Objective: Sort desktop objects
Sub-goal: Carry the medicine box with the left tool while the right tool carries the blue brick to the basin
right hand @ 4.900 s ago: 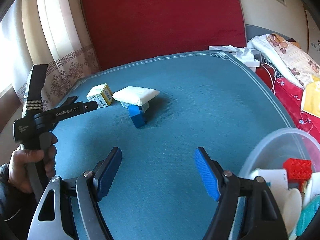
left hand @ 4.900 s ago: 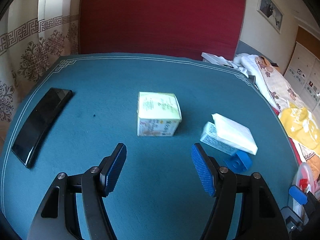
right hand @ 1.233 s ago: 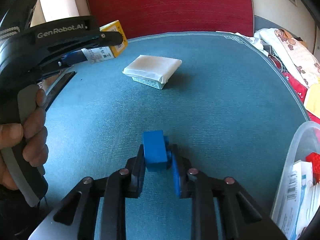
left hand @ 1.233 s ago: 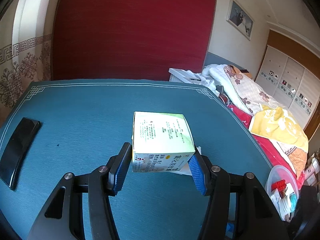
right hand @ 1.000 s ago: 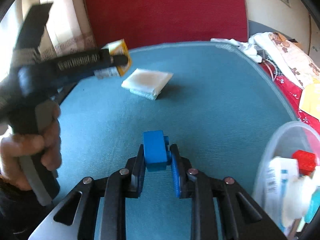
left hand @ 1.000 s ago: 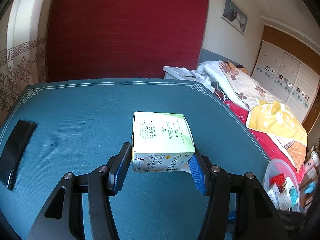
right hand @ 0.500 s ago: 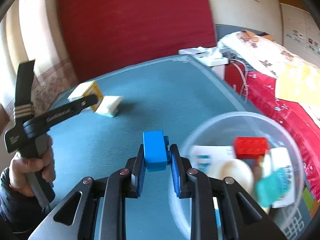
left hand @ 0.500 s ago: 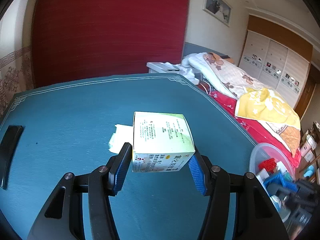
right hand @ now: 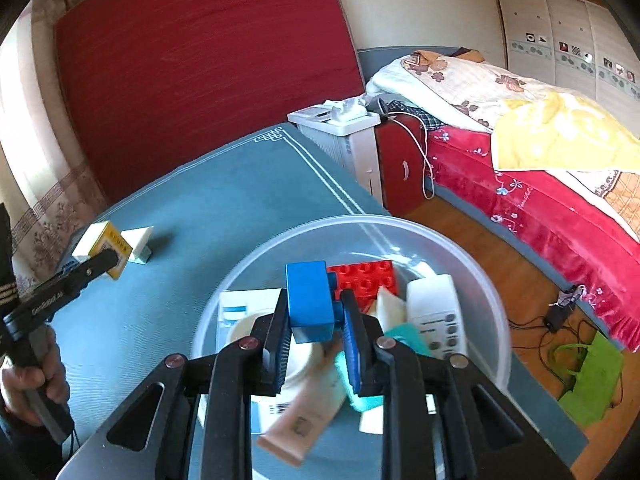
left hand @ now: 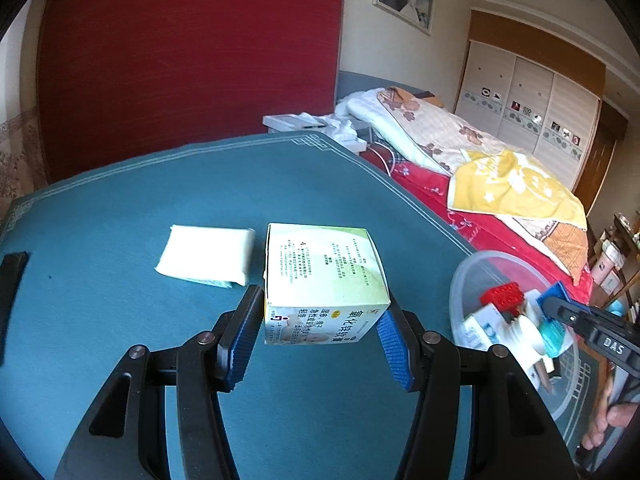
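Note:
My left gripper (left hand: 318, 338) is shut on a white and green carton (left hand: 324, 280) and holds it above the blue-green table, left of the clear plastic tub (left hand: 464, 276). My right gripper (right hand: 316, 334) is shut on a blue block (right hand: 310, 300) and holds it over the tub (right hand: 486, 288). The tub holds a red brick (right hand: 366, 282), a white remote (right hand: 436, 312), a teal item and several packets. The left gripper and its carton (right hand: 102, 246) also show in the right wrist view at the left.
A white tissue pack (left hand: 206, 254) lies on the table (left hand: 160, 184) behind the carton. A black phone (left hand: 10, 276) lies at the left edge. A bed with a yellow towel (left hand: 516, 188) stands right of the table. A white basket (right hand: 340, 128) sits by the table's far corner.
My right gripper has carried the blue block from over the table to above the tub. My left gripper has swung right with the carton, bringing the tub closer.

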